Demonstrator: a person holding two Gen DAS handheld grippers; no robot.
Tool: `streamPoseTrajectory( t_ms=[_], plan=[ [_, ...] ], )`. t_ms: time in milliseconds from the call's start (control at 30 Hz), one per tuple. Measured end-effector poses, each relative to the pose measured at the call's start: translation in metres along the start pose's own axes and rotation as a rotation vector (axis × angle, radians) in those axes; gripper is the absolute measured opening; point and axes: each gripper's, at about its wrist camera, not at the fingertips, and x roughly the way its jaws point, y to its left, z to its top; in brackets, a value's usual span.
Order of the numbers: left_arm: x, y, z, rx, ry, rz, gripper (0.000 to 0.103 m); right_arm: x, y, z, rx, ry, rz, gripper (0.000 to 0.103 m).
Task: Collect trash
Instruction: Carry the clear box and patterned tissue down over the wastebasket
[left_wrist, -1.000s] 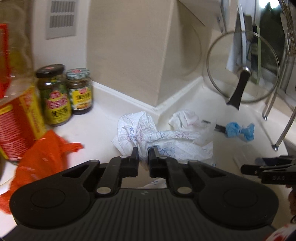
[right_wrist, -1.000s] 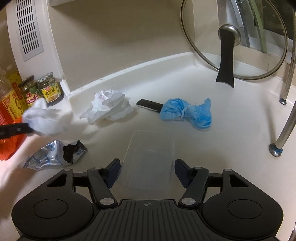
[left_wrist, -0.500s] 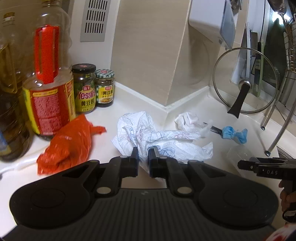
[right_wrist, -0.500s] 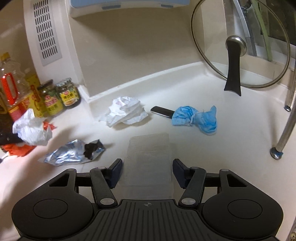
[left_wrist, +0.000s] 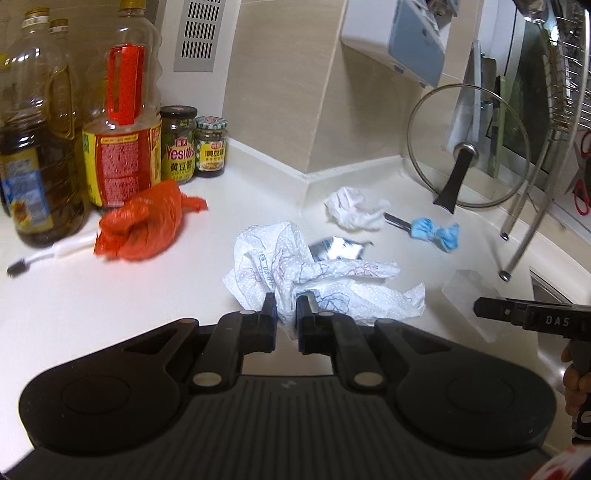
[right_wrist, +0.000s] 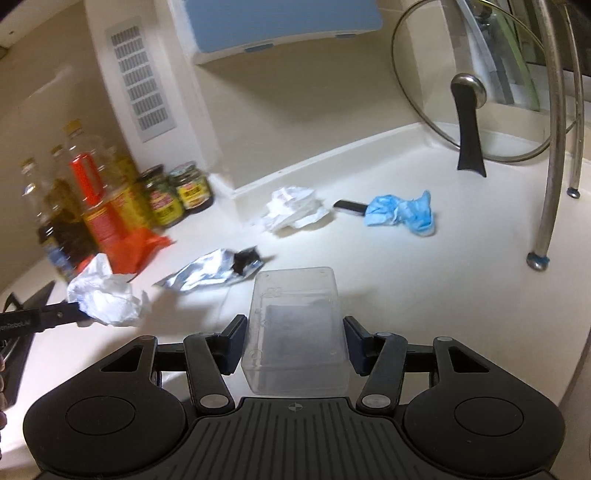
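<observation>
My left claw is pressed together, pinching the crumpled white printed paper towel by one fold, held above the white desk near its front edge. Loose tail hangs free, so a fast swing could tear it out.

My right claw has just been closing; its jaws hug the clear rectangular plastic box on both sides. The box looks lifted and tilted, so I judge it pinched. Slick thin walls: too soft a squeeze and it slides out, too hard and it cracks or pops free.

Still lying toward the back corner: crumpled silver foil wrapper, white tissue wad, blue face mask. Easy to skip.
</observation>
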Motion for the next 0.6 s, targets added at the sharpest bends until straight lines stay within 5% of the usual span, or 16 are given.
streamPoseTrajectory(
  t_ms=[600],
  plan=[
    [-0.066,-0.031,-0.086,-0.049,0.08,0.041,0.009,-0.06,0.042,-0.062,-0.023,0.077,0.204,0.055]
  ],
)
